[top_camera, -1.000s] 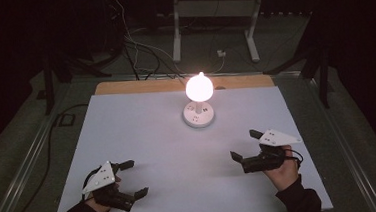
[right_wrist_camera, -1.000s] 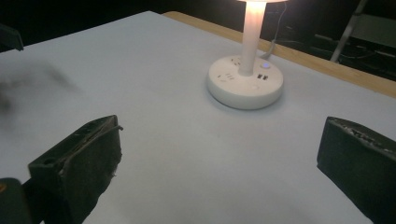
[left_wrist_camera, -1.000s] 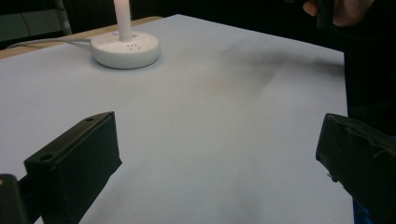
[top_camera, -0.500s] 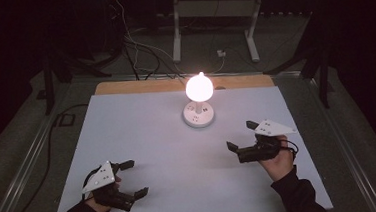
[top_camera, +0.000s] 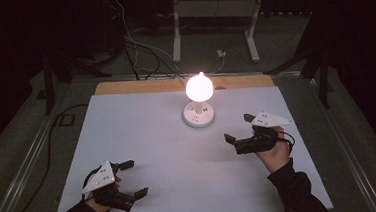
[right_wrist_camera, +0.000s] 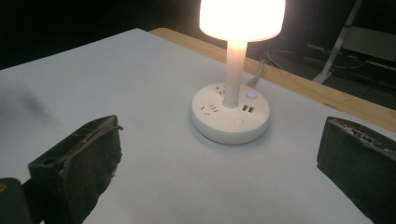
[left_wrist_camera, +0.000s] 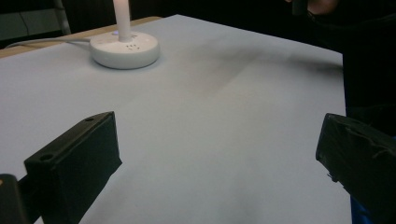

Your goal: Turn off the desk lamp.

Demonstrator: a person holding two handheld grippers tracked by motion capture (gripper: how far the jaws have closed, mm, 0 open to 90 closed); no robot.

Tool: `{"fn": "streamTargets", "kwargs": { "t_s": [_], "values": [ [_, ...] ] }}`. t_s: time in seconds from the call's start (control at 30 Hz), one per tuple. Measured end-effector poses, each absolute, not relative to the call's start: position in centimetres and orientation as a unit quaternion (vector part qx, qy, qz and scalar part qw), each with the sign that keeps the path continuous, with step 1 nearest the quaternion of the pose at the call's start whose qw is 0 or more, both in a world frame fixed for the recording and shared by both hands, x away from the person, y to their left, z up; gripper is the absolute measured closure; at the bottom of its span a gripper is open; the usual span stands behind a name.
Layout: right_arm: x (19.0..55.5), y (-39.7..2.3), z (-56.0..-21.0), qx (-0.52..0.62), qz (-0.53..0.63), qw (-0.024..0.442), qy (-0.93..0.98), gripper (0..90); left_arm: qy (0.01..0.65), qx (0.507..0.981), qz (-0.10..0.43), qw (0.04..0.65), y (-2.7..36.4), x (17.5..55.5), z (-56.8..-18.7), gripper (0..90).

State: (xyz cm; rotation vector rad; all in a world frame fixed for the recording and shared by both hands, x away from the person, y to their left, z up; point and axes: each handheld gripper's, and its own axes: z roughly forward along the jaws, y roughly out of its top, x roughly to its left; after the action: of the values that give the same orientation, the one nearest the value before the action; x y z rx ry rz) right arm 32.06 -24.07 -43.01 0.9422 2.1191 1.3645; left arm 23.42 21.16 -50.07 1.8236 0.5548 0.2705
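Observation:
A small lit table lamp [top_camera: 199, 87] stands on a round white base [top_camera: 199, 116] with sockets, at the far middle of the white table top [top_camera: 143, 134]. My right gripper [top_camera: 238, 128] is open and empty, held just right of and nearer than the base, jaws pointing at it. The right gripper view has the base [right_wrist_camera: 230, 114] and glowing shade [right_wrist_camera: 242, 18] ahead between the spread jaws [right_wrist_camera: 219, 154]. My left gripper [top_camera: 133, 179] rests open and empty at the near left corner. Its own view [left_wrist_camera: 219, 140] looks across bare table to the base [left_wrist_camera: 124, 49].
A wooden strip [top_camera: 139, 87] edges the table's far side, and the lamp's cord runs off over it. Behind stand a white frame [top_camera: 214, 14], cables [top_camera: 131, 45] and dark stands on the floor. A metal rail [top_camera: 24, 162] borders the left side.
My right gripper has moved away from the person and a little left, closer to the lamp base. The left gripper has stayed in place.

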Motion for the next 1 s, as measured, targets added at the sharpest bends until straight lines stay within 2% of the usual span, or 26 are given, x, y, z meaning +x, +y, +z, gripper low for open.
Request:
{"fn": "streamTargets", "kwargs": {
  "t_s": [0.43,1.0],
  "values": [
    [34.2,-22.4,-43.4,0.334,0.494,0.22,0.772,0.0,0.237,0.777,0.114,0.572,21.2,23.4,-50.1,0.3],
    [37.4,-20.6,-44.5,0.331,0.5,0.177,0.78,0.0,0.236,0.777,0.114,0.572,21.2,23.4,-50.0,0.3]
  ]
}}
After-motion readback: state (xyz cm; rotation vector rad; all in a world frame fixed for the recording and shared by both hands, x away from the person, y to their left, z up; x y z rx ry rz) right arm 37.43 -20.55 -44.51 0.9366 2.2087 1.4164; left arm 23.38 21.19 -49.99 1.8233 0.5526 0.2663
